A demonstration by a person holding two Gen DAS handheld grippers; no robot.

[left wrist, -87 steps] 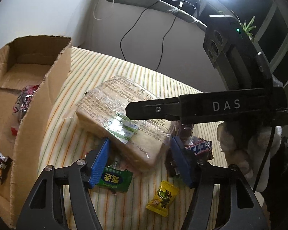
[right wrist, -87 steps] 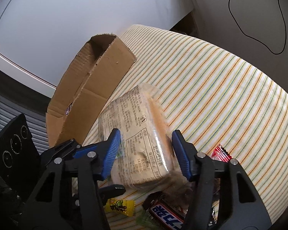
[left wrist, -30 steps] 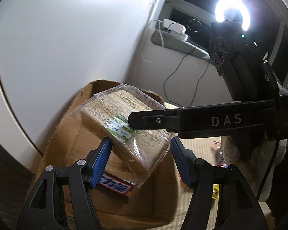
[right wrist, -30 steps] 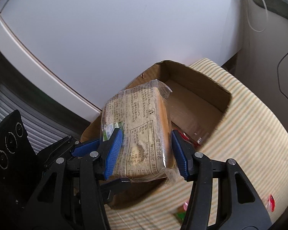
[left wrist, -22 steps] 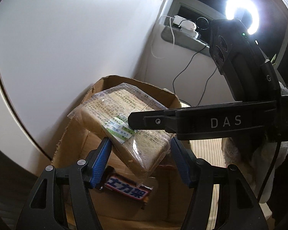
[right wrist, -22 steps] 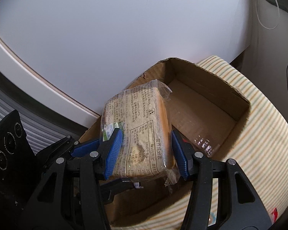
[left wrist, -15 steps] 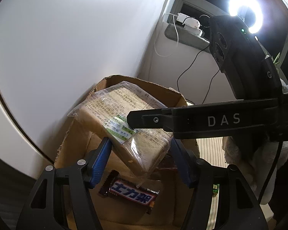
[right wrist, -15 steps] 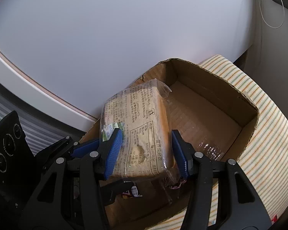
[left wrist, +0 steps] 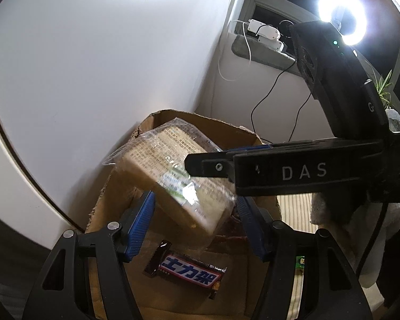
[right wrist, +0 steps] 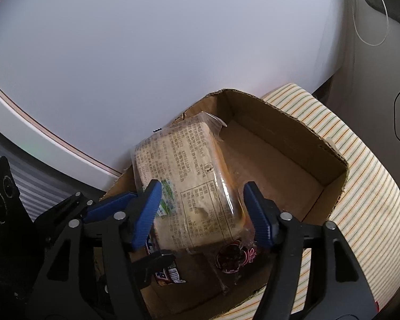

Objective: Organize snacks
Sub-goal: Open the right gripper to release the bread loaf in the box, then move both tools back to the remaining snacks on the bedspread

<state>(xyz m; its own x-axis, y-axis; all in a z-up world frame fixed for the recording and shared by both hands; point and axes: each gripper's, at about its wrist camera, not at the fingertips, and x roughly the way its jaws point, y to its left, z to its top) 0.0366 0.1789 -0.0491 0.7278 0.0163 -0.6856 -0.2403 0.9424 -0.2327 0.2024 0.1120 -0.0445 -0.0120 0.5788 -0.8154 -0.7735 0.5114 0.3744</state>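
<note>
Now, wrapped bread loaf (right wrist: 192,184) between both hand-held grippers over cardboard box (right wrist: 288,144), right hand-held gripper (right wrist: 202,213) jaws just widened, right pad clear, left hand-held gripper (left wrist: 197,221) part open, contact unclear.

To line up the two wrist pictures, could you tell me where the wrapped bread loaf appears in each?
Left wrist: bread loaf at centre, tilted over the cardboard box.
Right wrist: bread loaf at lower centre, between the blue pads.
Shared landmark: the chocolate bar on the box floor.
</note>
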